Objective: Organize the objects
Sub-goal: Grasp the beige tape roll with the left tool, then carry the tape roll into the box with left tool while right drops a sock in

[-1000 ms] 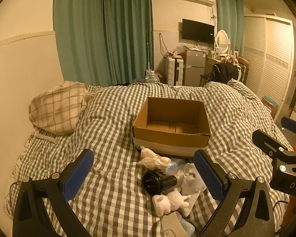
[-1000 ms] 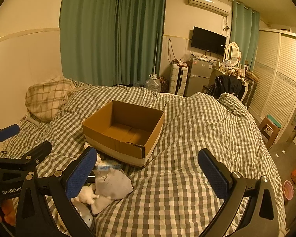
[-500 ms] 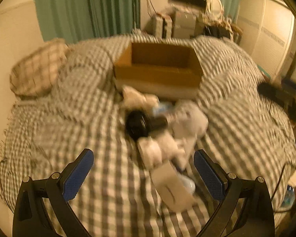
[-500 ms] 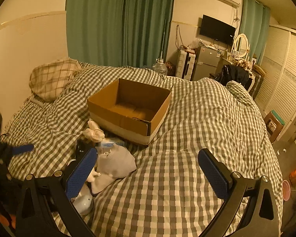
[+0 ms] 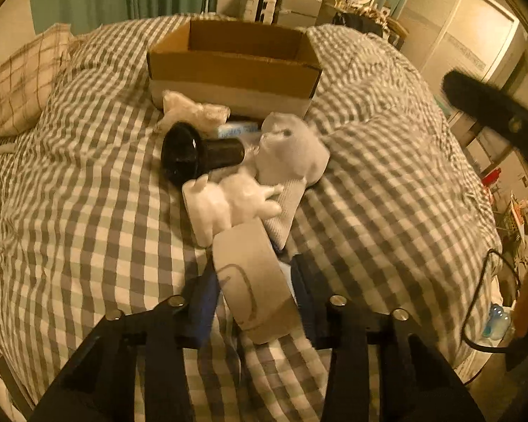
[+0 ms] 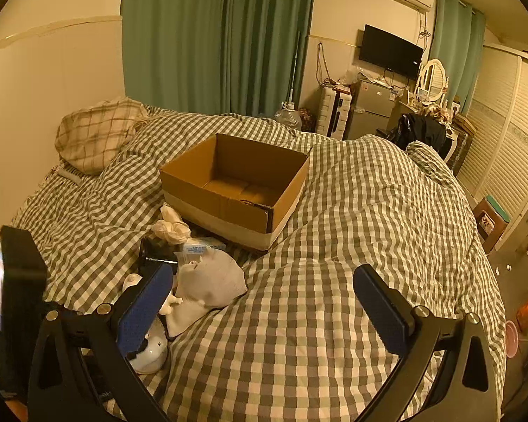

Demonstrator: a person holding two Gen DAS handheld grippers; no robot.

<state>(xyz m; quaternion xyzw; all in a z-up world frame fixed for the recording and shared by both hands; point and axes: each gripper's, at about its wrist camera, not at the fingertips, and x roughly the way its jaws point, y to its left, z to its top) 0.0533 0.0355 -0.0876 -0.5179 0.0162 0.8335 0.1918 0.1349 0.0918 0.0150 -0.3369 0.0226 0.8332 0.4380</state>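
Note:
An open cardboard box (image 5: 234, 70) sits on the checked duvet; it also shows in the right wrist view (image 6: 236, 190). In front of it lies a pile: a black funnel-shaped object (image 5: 197, 153), a white plush toy (image 5: 228, 204), a grey sock (image 5: 292, 154), a crumpled white cloth (image 5: 193, 110) and a small blue packet (image 5: 237, 128). My left gripper (image 5: 255, 292) is closed around a beige, white-based device (image 5: 255, 281) at the pile's near end. My right gripper (image 6: 264, 302) is open and empty above the duvet, right of the pile (image 6: 207, 281).
A plaid pillow (image 6: 95, 133) lies at the far left by the wall. Green curtains, a fridge, a TV and a louvred wardrobe stand beyond the bed. A black cable (image 5: 482, 302) hangs at the bed's right edge.
My left gripper dropped toward the pile and closed from wide open onto the beige device. The right gripper stayed open and shifted slightly.

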